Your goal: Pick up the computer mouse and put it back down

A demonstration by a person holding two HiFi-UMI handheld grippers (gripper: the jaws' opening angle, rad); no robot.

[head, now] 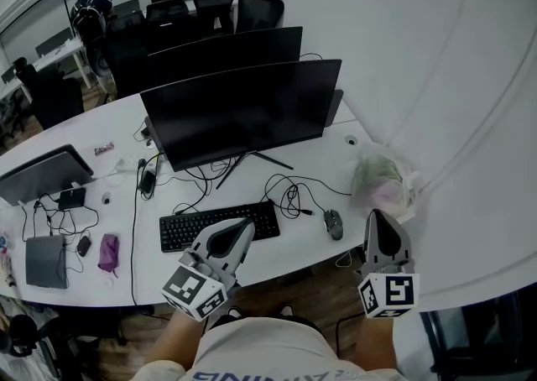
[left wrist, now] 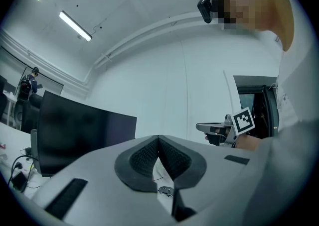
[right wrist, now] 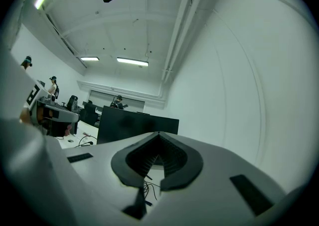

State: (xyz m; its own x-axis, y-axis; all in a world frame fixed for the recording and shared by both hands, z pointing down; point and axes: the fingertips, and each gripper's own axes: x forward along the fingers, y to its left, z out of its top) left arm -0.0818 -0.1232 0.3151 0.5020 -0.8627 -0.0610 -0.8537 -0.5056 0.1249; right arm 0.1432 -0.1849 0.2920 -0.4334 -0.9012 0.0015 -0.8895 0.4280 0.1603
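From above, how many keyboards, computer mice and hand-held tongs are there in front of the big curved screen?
keyboard: 1
computer mouse: 1
tongs: 2, the left tongs and the right tongs
Total: 4

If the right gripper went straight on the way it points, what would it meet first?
Probably the crumpled plastic bag: in the head view the shut right gripper points at it, the mouse lying off to its left. It might pass above; height is unclear.
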